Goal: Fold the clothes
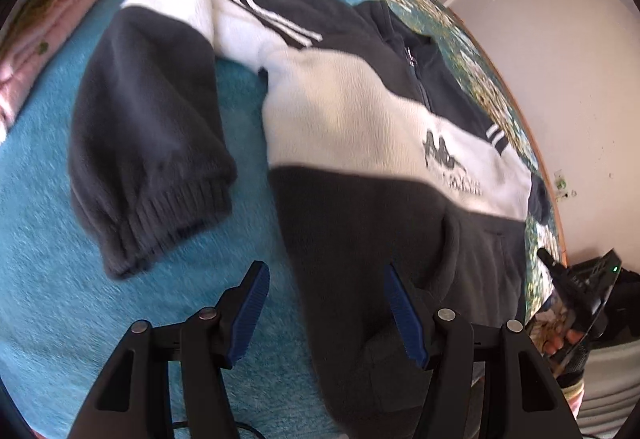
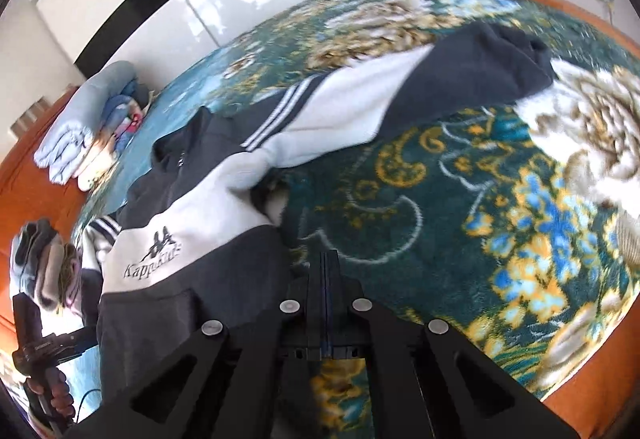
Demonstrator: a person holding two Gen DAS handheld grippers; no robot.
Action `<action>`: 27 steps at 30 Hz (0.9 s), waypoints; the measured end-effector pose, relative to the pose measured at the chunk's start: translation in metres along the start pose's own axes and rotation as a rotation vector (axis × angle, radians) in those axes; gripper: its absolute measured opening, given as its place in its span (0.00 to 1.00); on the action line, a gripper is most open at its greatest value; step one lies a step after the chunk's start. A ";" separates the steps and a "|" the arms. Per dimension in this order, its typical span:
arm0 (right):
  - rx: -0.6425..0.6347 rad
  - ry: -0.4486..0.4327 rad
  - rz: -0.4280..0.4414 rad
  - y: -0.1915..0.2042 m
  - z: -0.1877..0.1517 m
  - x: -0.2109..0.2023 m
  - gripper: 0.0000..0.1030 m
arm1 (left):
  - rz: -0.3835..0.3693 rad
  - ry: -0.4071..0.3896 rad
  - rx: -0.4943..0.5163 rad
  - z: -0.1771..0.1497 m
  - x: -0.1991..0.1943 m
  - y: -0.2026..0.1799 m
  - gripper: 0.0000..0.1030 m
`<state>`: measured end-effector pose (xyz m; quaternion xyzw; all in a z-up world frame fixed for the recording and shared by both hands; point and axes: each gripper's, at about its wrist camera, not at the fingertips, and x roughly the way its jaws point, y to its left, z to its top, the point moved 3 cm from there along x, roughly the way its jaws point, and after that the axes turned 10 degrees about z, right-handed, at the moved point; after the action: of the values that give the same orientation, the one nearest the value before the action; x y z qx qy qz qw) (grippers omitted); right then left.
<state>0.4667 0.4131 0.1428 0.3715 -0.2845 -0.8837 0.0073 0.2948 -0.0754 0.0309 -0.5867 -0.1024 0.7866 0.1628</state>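
Observation:
A dark grey and white fleece sweater (image 1: pixel 360 127) with a chest logo lies face up on the bed. One sleeve (image 1: pixel 148 143) is bent down beside its body. My left gripper (image 1: pixel 324 279) is open and empty, just above the sweater's lower hem. In the right wrist view the sweater (image 2: pixel 192 231) lies to the left, its other sleeve (image 2: pixel 400 91) stretched out to the upper right. My right gripper (image 2: pixel 326 259) is shut with nothing between its fingers, over the blanket beside the sweater's hem.
The bed carries a teal blanket (image 1: pixel 60 279) and a flowered dark green blanket (image 2: pixel 500 199). Folded pink clothes (image 1: pixel 48 39) lie at the left. A folded light blue stack (image 2: pixel 88 123) sits at the bed's far end. A wooden bed frame (image 2: pixel 600 399) borders the edge.

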 end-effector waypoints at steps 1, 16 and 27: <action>-0.009 -0.001 0.006 0.005 -0.001 0.000 0.00 | -0.009 0.009 0.010 -0.005 0.004 -0.002 0.60; -0.111 0.045 0.173 0.075 -0.034 -0.008 0.03 | -0.054 -0.083 0.164 0.030 -0.016 -0.089 0.08; -0.380 0.287 0.329 0.195 -0.097 0.042 0.55 | -0.193 0.032 0.051 0.047 -0.001 -0.071 0.23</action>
<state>0.4615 0.1917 0.1600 0.4336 -0.1662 -0.8465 0.2604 0.2600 -0.0088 0.0703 -0.5824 -0.1357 0.7601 0.2541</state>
